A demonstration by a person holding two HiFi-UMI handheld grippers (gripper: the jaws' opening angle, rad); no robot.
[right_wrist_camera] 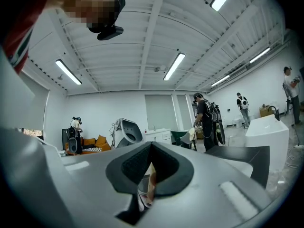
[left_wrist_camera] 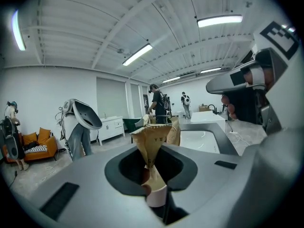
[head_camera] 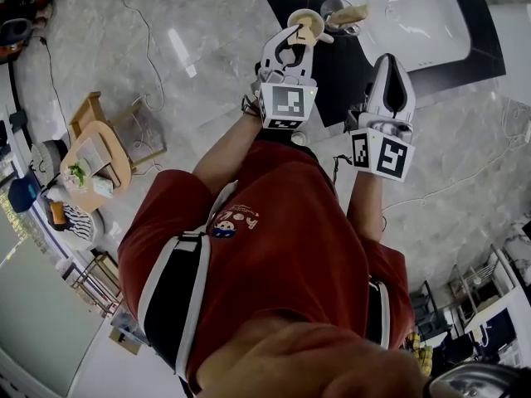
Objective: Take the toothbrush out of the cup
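White sink (head_camera: 406, 19) sits in a dark counter (head_camera: 332, 69). The left claw (head_camera: 299, 33) clamps a brown paper-wrapped toothbrush (left_wrist_camera: 154, 141) just beside the glass cup (head_camera: 329, 7). The right claw (head_camera: 390, 59) hangs nearby, its jaws pressed together.

A white basin (head_camera: 406, 15) sits in a black counter (head_camera: 336, 69) above the pale marble floor (head_camera: 166, 48) beside a small wooden table (head_camera: 120, 160), while an orange sofa (left_wrist_camera: 40, 139) and a white cabinet (left_wrist_camera: 111, 127) stand under ceiling strip lights (left_wrist_camera: 137, 54).
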